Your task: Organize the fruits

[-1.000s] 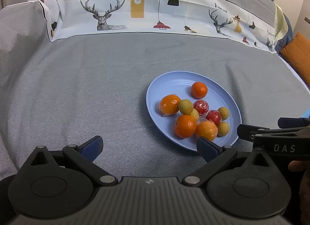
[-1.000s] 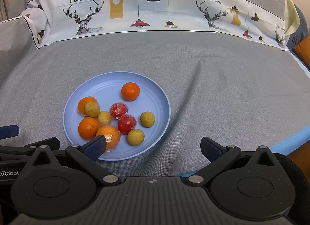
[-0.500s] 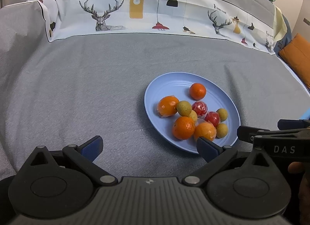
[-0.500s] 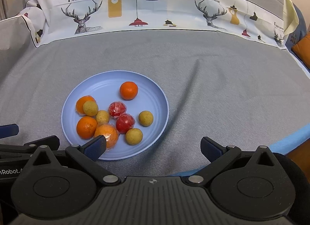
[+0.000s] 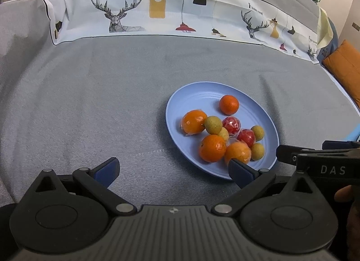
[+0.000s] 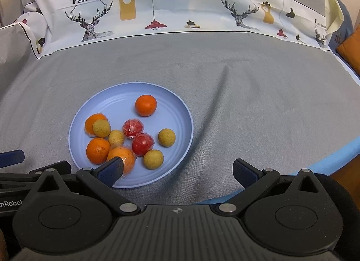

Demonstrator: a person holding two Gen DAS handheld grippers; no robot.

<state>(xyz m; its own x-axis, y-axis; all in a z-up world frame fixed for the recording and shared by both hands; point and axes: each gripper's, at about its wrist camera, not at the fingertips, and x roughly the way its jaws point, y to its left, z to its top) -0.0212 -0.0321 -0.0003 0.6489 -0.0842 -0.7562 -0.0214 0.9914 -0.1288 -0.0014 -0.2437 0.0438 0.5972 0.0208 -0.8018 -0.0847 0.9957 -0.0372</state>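
Item: I found every fruit, oranges (image 6: 145,105), red fruits (image 6: 142,144) and yellow-green fruits (image 6: 166,137), mixed on the blue plate (image 6: 171,103), none on the grey cloth (image 6: 247,103), sorting unsettled, left gripper (image 5: 173,168) and right gripper (image 6: 178,170) wide apart, empty.

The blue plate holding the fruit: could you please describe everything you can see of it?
The blue plate is round, pale blue and shallow, with concentric ridges inside a raised rim; it looks like matte plastic. It lies flat on the grey cloth, uncovered. On it sit four oranges, two red wrapped fruits and four small yellow-green fruits, mostly clustered toward its near-left side. Neither hand-held gripper appears to touch it.
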